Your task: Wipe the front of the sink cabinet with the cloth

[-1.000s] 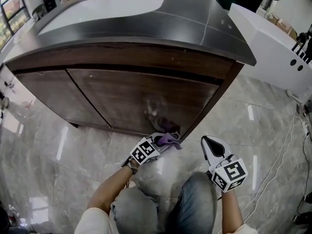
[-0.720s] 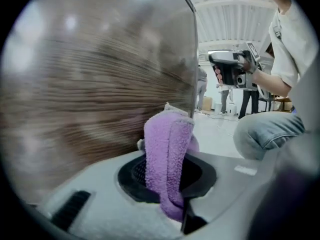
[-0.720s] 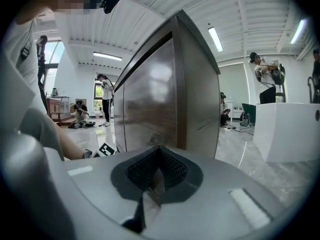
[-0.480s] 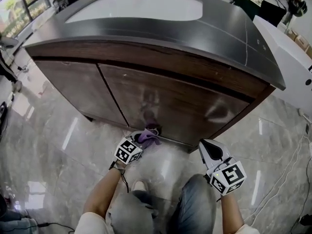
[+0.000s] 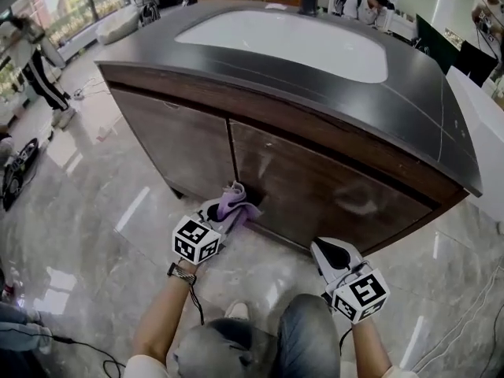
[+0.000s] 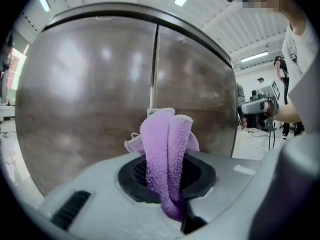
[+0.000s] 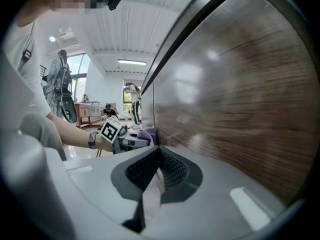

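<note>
**Two grippers, one cloth, low on the cabinet front**

Item 1, nearest: right gripper (image 5: 326,252), held low at the right above the floor (image 5: 94,235). Its jaws are closed together with nothing between them. It is just beside the right door but off it, probably parked out of the way of the wiping hand.

Item 2: left gripper (image 5: 216,214), further left and slightly farther off. Its jaws are clamped on the purple cloth (image 5: 235,202), probably low on the fold so that the free end stays soft enough to rub with.

Item 3: the cloth, folded lengthwise. Its long axis runs out from the jaws towards the cabinet, with the free end pointing at the wood. It sits near the bottom edge of the sink cabinet (image 5: 315,187), at the seam (image 5: 234,160) between the two doors, and appears to be touching.

Item 4: dark countertop (image 5: 409,109) overhanging the doors.

Item 5, farthest: white basin (image 5: 291,38).
</note>
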Demonstrator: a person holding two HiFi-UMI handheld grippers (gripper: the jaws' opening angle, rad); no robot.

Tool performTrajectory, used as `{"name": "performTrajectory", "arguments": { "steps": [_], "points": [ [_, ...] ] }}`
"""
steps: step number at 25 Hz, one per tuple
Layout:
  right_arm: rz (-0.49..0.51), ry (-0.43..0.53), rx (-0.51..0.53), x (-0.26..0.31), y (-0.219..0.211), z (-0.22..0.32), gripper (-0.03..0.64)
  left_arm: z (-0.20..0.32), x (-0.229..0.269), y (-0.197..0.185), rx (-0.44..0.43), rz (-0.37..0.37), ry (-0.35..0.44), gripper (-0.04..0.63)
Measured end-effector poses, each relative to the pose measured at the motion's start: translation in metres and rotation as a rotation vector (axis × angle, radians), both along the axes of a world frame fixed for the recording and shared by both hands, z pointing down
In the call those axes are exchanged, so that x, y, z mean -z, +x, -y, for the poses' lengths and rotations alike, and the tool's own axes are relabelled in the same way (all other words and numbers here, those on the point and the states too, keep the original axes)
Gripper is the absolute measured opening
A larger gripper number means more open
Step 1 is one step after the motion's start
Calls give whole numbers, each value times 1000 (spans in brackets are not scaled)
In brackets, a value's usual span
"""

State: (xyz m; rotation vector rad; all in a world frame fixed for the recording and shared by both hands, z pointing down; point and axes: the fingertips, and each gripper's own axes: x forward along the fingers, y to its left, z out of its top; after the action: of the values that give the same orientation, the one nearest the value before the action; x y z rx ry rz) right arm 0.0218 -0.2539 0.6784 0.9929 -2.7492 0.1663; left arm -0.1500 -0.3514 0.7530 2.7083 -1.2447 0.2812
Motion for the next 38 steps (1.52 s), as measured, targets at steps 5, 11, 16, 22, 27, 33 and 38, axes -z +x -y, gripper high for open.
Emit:
{"name": "performTrajectory", "arguments": {
  "steps": [5,11,16,22,27,33,38],
  "points": [
    [18,29,71,22,-27,-3,6,0,97,-7,6,-13,108,54],
    [68,46,96,47,-34,-1,6,4,202,-5,16,22,265,52],
    [84,36,93,46,-34,-2,6,9,235,-15,31,-6,305,55],
    [70,-2,103,24,-43,0,6,21,174,-47,71,-74,201,55],
    [51,-40,120,2,-55,6,6,30,78,-67,98,-48,47,54],
    [25,-65,144,-14,-70,19,6,33,-7,-65,91,-38,-58,55],
    [8,-75,179,-17,-84,24,7,36,-71,-62,55,52,-147,55]
  ]
}}
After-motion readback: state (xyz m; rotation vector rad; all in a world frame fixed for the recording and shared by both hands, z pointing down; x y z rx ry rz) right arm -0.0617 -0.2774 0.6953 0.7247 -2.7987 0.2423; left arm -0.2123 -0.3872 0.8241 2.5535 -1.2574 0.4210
